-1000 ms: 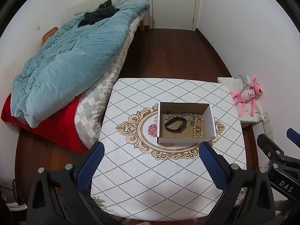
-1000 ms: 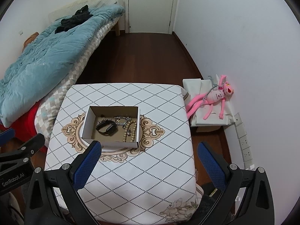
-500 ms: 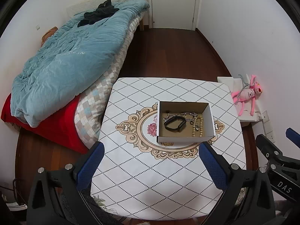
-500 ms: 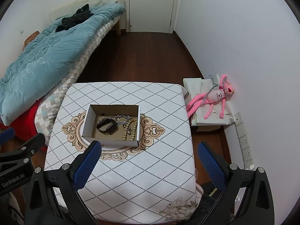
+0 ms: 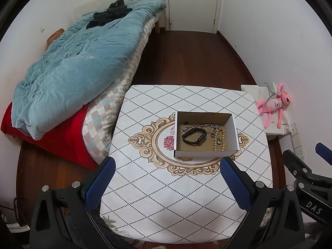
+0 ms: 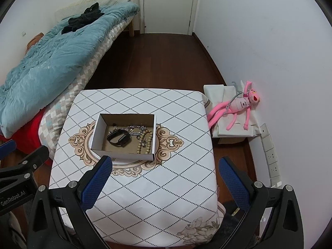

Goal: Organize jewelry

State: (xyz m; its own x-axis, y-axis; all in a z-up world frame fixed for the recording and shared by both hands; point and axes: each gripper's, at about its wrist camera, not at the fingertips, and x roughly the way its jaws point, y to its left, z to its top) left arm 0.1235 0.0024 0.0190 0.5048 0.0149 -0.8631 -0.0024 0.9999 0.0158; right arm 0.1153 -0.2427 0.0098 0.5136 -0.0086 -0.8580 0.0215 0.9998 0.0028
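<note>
An open cardboard box (image 5: 233, 132) (image 6: 96, 133) sits in the middle of a small table with a diamond-pattern cloth (image 5: 166, 197) (image 6: 166, 186). In the box lie a black band (image 5: 194, 137) (image 6: 119, 138), a silver chain (image 5: 208, 127) (image 6: 136, 129) and a string of tan beads (image 5: 220, 139) (image 6: 145, 142). My left gripper (image 5: 167, 177) is open and empty, above the table's near part. My right gripper (image 6: 166, 178) is open and empty, near the table's front right. Each gripper shows at the edge of the other's view.
A bed with a blue quilt (image 5: 72, 66) and red sheet stands left of the table. A pink plush toy (image 6: 238, 105) lies on a white box by the right wall, near wall sockets (image 6: 271, 159). A shut door (image 6: 168, 4) is at the far end.
Both views have drifted slightly; the box sits a little higher in frame. Both grippers stay open and empty.
</note>
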